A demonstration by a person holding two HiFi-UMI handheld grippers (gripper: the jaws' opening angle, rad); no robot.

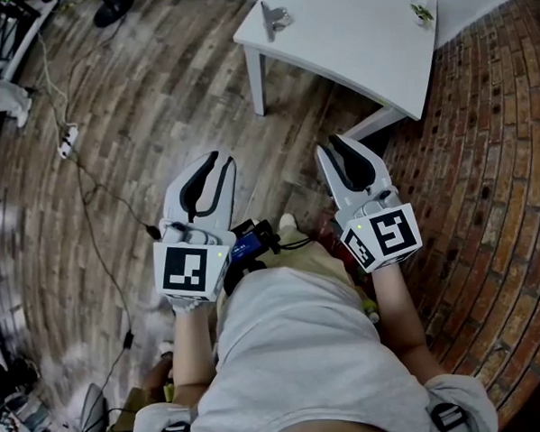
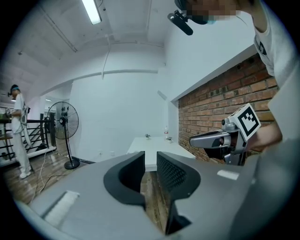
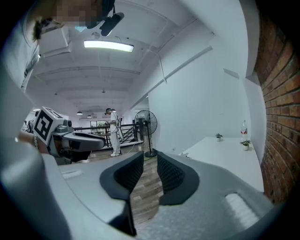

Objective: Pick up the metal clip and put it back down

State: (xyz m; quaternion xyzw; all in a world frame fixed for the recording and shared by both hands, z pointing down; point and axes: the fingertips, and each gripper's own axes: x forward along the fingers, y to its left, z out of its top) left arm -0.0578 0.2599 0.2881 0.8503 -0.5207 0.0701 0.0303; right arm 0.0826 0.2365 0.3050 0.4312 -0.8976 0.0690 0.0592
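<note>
The table [image 1: 351,44] stands at one o'clock, ahead of the left gripper [image 1: 215,161] and right gripper [image 1: 330,147], which are side by side. On it, the metal clip [image 1: 275,19] lies toward nine o'clock and a small plant [image 1: 422,11] toward three.

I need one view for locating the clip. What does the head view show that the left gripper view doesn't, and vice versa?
Head view only: the metal clip on the white table, and a power strip on the floor. Left gripper view only: a standing fan, a person in white, a ceiling light; its table items are too small to name. Both: the table, the right gripper, brickwork.
</note>
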